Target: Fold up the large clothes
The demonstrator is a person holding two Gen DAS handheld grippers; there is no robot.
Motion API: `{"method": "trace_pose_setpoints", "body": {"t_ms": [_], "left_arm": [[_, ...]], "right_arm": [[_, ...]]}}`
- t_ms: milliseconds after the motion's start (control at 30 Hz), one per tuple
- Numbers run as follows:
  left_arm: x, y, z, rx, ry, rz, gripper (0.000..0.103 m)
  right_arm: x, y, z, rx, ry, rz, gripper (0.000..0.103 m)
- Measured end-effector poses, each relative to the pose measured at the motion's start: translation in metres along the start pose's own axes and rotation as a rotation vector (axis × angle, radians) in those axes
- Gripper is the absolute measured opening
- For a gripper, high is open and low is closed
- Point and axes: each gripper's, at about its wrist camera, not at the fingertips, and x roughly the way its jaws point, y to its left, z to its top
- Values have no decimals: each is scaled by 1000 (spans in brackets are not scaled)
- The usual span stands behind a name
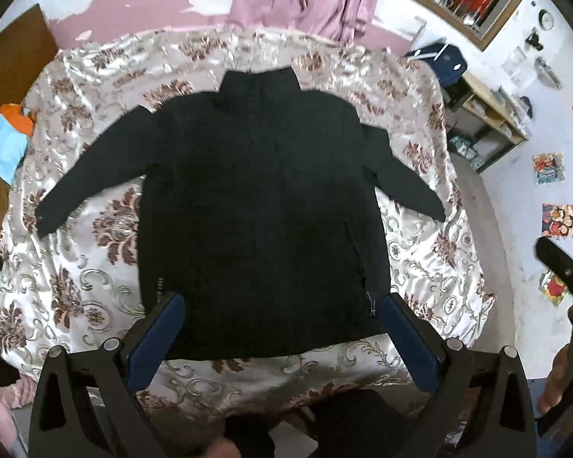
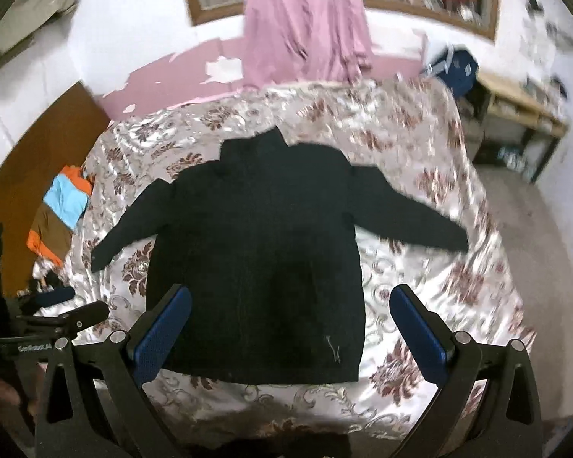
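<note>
Right wrist view blurred, jacket (image 2: pixel 263 259) detail indistinct

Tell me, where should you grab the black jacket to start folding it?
Probably the cuffs. The black jacket lies flat on the flowery bedspread with both sleeves spread out. The left gripper could pinch the left cuff from its outer side, and the right gripper the right cuff, folding each inward.

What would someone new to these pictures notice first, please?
A black jacket lies spread flat, sleeves out, in the middle of a shiny floral bedspread. A pink cloth hangs on the wall beyond the collar. Both grippers, left and right, hover open near the hem.
</note>
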Motion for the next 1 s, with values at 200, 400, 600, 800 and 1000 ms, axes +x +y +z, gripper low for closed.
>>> {"method": "trace_pose_setpoints", "body": {"t_ms": [200, 400, 600, 800, 1000], "left_arm": [[80, -32, 32, -33, 174, 78, 103], [151, -84, 84, -44, 207, 147, 103], [215, -129, 134, -13, 146, 160, 103], [282, -154, 172, 30, 136, 200, 103], [347, -163, 197, 43, 127, 213, 103]], "right_arm": [[40, -95, 5, 93, -2, -28, 102], [119, -202, 16, 163, 64, -54, 102], [250, -338, 24, 283, 175, -33, 102], [389, -455, 33, 429, 262, -12, 102], [481, -519, 41, 546, 295, 126, 102]]}}
